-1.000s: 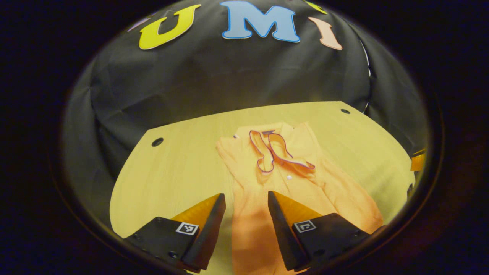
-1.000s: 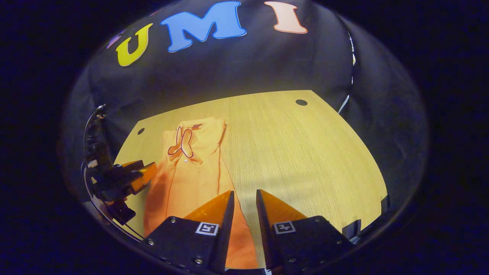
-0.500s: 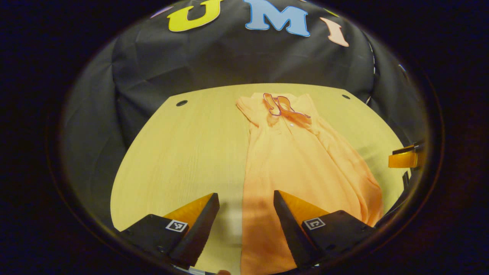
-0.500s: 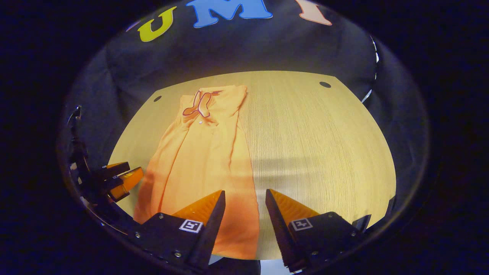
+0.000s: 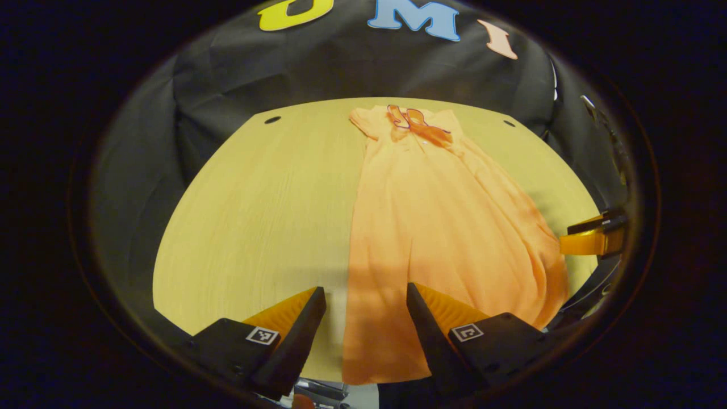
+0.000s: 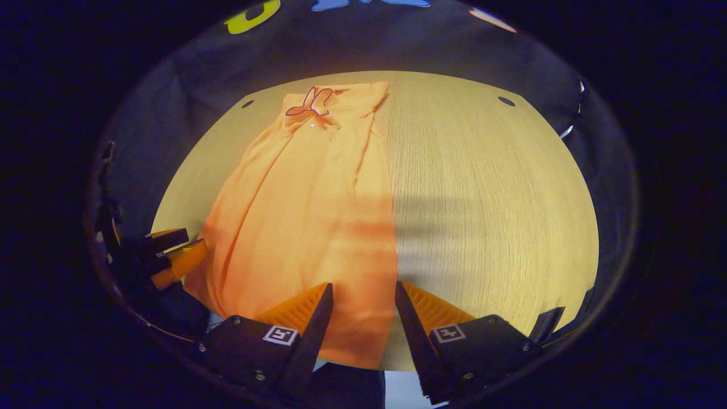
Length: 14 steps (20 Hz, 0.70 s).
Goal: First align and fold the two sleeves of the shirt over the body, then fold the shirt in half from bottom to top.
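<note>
While the table (image 5: 238, 227) spreads across the middle of both views as one pale wooden surface, the single shirt (image 5: 437, 227) lies flat on it as a long narrow strip, sleeves apparently already folded in over the body. Its long axis runs from the collar (image 5: 412, 118) at the top centre of the left gripper view down to the hem (image 5: 386, 372) at the bottom centre, right at the near table edge.

That hem is what the coming bottom-to-top fold turns on. In the left gripper view it sits just ahead of and between the fingers of the left gripper (image 5: 360, 309), slightly to the right. In the right gripper view the hem's other corner (image 6: 358, 358) lies between the fingers of the right gripper (image 6: 359, 309), slightly left. Both seem about equally near.

Two grippers, each with fingers spread and holding nothing. The other gripper's tip shows at the right edge (image 5: 590, 241) and at the lower left (image 6: 170, 255).
</note>
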### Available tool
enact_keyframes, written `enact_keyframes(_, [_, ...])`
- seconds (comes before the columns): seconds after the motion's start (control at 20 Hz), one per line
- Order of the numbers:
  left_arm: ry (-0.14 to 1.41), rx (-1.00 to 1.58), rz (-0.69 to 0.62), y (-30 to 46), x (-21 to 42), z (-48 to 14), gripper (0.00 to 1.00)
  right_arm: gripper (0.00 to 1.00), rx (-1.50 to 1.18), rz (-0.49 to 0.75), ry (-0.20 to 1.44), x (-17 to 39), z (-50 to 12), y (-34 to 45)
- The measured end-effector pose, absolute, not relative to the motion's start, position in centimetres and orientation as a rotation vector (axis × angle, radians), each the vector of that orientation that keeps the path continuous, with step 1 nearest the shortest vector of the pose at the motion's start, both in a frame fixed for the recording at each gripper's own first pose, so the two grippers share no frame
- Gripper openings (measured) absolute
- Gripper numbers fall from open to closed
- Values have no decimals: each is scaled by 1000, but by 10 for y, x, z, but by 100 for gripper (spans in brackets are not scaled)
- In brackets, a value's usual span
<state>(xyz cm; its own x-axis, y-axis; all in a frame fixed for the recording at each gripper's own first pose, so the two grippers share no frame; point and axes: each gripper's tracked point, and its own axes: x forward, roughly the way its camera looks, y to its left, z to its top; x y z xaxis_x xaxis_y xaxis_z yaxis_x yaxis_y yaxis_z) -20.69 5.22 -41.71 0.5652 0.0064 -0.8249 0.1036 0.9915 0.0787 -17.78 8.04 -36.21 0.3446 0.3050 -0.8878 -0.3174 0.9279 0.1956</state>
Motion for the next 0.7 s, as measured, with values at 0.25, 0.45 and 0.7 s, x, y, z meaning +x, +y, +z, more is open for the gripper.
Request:
enact_keyframes(0.25, [983, 154, -56, 56, -215, -427, 94, 71, -56, 408, 1189, -193, -376, 83])
enact_keyframes(0.45, [971, 143, -45, 54, -211, -428, 94, 71, -72, 375, 1207, -195, -384, 78])
enact_keyframes(0.7, [971, 108, -50, 50, -210, -430, 94, 65, -171, 372, 1212, -195, -389, 76])
